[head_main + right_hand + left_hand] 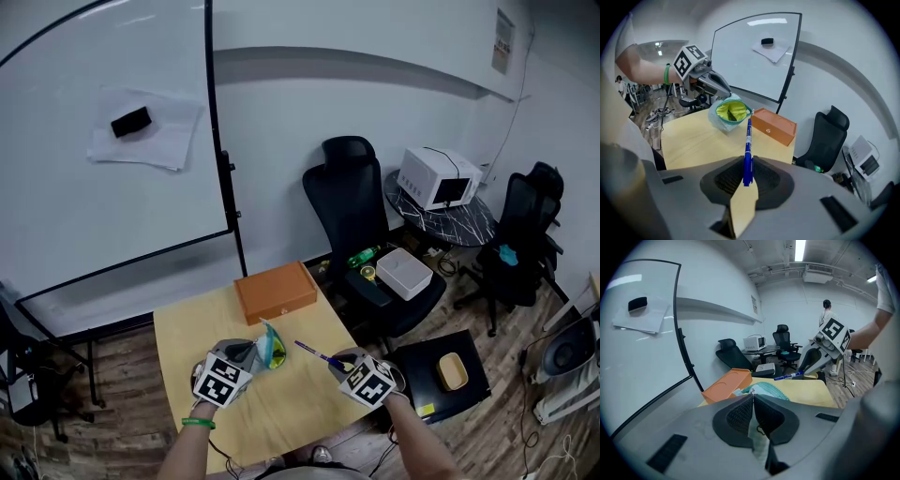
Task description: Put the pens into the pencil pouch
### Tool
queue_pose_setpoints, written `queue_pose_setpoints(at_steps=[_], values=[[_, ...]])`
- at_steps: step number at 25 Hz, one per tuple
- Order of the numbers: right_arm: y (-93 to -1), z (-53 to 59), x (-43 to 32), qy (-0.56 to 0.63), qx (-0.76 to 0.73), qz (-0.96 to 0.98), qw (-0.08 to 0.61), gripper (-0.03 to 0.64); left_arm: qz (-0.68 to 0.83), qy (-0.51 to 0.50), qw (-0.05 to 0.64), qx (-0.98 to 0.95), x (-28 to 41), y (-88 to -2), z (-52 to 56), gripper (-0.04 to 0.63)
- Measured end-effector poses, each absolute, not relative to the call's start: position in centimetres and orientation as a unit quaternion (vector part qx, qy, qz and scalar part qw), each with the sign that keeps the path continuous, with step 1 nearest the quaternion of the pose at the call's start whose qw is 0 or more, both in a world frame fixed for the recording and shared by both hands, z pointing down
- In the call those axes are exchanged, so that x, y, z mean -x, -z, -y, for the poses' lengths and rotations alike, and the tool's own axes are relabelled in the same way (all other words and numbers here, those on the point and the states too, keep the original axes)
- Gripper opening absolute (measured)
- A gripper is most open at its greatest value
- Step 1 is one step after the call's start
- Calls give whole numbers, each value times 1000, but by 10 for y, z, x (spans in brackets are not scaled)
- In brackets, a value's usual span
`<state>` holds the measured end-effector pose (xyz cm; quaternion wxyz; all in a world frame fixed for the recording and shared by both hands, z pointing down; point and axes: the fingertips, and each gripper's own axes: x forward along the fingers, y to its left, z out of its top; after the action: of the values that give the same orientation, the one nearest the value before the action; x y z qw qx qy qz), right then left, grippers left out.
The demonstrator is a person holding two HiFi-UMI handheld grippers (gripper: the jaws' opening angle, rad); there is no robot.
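A blue pen (pixel 748 147) sticks forward out of my right gripper (pixel 747 172), whose jaws are shut on its rear end. In the head view the pen (pixel 317 353) points left toward the pouch, with the right gripper (pixel 345 361) above the table's right side. The pencil pouch (pixel 728 113) is teal mesh with a yellow-green lining, and its mouth gapes open toward the pen tip. My left gripper (pixel 255 353) is shut on the pouch's edge (pixel 764 389) and holds the pouch (pixel 271 345) up off the table. From the left gripper view the pen (pixel 789 376) hangs a short way beyond the pouch.
An orange box (pixel 275 291) lies at the far edge of the yellow table (pixel 291 394). A whiteboard (pixel 103 141) stands behind on the left. Black office chairs (pixel 361 225) and a round table with a microwave (pixel 439 178) crowd the right side.
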<state>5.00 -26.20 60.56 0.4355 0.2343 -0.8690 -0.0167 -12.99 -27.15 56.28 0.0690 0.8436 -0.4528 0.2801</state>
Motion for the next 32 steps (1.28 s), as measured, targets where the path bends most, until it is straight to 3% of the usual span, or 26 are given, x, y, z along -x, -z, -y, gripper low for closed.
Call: queue_pose_setpoints(at_steps=[7,22,32], values=[[-588,261,-32,59,-194,869,450,61,438,-287,57,-850,122,-563,270,14],[-607,244,-8,105,-60,822,556,61,358,-334,21,-872,82,-573,252,14],[-610,231,-5,96,-29,821,563,61,378,-331,36,-864,98,-577,252,14]])
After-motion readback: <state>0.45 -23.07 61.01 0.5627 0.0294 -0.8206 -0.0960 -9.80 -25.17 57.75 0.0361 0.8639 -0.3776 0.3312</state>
